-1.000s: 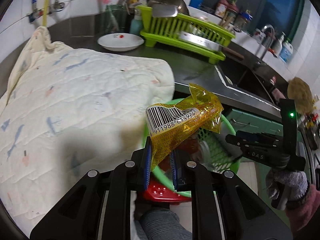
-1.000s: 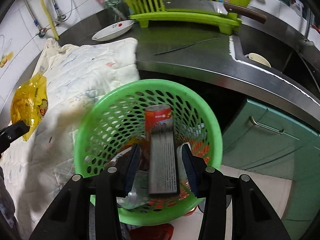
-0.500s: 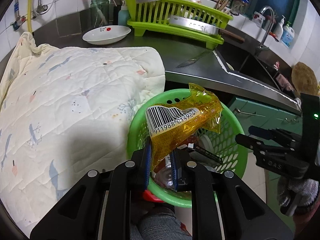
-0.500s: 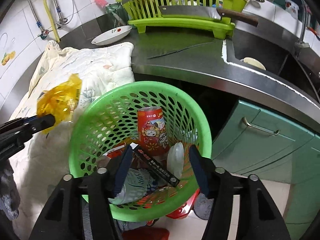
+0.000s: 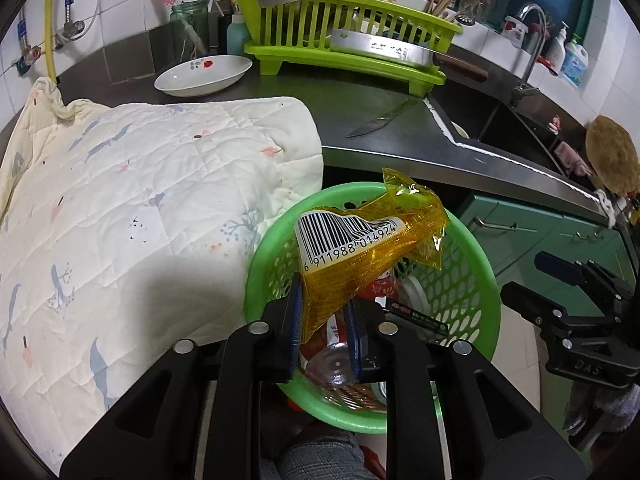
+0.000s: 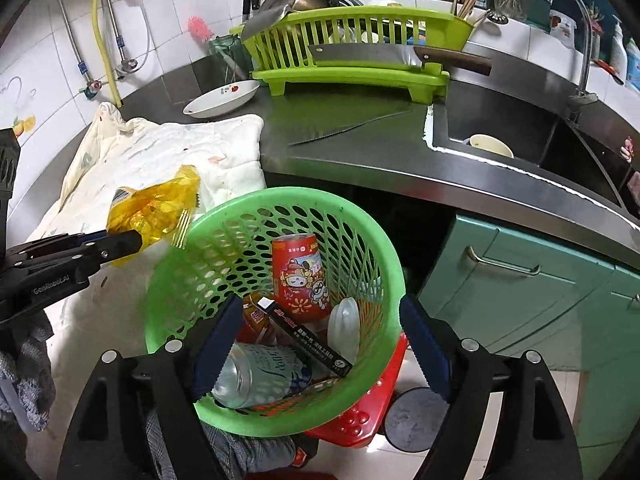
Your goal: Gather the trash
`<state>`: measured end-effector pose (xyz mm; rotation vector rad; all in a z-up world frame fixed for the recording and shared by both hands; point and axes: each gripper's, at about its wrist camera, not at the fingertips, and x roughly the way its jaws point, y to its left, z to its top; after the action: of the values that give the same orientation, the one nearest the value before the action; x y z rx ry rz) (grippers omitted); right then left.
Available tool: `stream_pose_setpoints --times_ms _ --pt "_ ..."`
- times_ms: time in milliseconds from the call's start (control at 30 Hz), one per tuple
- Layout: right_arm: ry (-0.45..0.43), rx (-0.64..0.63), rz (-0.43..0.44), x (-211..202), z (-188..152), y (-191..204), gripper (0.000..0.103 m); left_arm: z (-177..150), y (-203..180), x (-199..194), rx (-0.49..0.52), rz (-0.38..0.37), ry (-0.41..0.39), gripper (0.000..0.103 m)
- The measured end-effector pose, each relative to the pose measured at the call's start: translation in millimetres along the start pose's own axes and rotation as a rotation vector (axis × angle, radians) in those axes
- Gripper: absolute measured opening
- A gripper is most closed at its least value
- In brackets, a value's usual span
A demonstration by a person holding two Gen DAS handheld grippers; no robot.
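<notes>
Left gripper [image 5: 324, 316] is clamped on a yellow wrapper [image 5: 360, 248], pinching its lower end between blue pads [image 5: 295, 312]. Crumpled, with a barcode label facing up, the wrapper hangs over the left rim of the green basket [image 5: 486, 300]; from the right wrist view the wrapper [image 6: 154, 208] sits just above and left of the basket [image 6: 280, 200] rim, not yet inside.

Right gripper [image 6: 316, 344] stands wide open and empty, its pads [image 6: 214, 344] spread over the basket's near side. Inside the basket lie a red can [image 6: 298, 280] standing upright, a clear bottle [image 6: 260, 376] on its side, a dark box [image 6: 308, 340] leaning across them and a white lid [image 6: 344, 326] on edge.

A red stool [image 6: 360, 416] shows under the basket. To the left a quilt [image 5: 132, 208] covers the counter [image 5: 380, 148], its edge touching the basket. Further back on the steel counter are a white dish [image 5: 204, 76], a knife [image 5: 378, 120] lying flat and a green rack [image 5: 348, 40] holding a cleaver [image 6: 400, 56]. The sink [image 6: 520, 140] to the right holds a cup [image 6: 490, 145], and green cabinets [image 6: 540, 280] run below
</notes>
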<state>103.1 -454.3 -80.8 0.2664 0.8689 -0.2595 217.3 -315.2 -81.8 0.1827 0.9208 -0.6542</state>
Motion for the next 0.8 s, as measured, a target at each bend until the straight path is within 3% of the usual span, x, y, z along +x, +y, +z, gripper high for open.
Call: stream_pose_setpoints --times_ms 33,167,333,567,800 --pt "-0.005 0.0 0.002 -1.4 -0.2 0.6 0.079 -0.1 -0.3 -0.5 0.002 -0.003 -0.005 0.022" --pt "-0.026 -0.006 -0.006 -7.0 -2.1 4.3 0.08 -1.7 0.4 -3.2 -0.001 0.001 -0.023 0.043" --pt "-0.041 -0.012 0.002 -12.9 -4.4 11.1 0.081 -4.1 3.5 -7.8 -0.008 0.008 -0.032 0.048" --pt "-0.083 -0.037 -0.004 -25.3 -9.0 31.3 0.086 -8.9 8.4 -27.4 -0.013 0.024 -0.078 0.064" --pt "-0.108 -0.072 -0.004 -33.9 -12.4 53.6 0.089 -16.0 15.9 -47.3 -0.019 0.055 -0.11 0.07"
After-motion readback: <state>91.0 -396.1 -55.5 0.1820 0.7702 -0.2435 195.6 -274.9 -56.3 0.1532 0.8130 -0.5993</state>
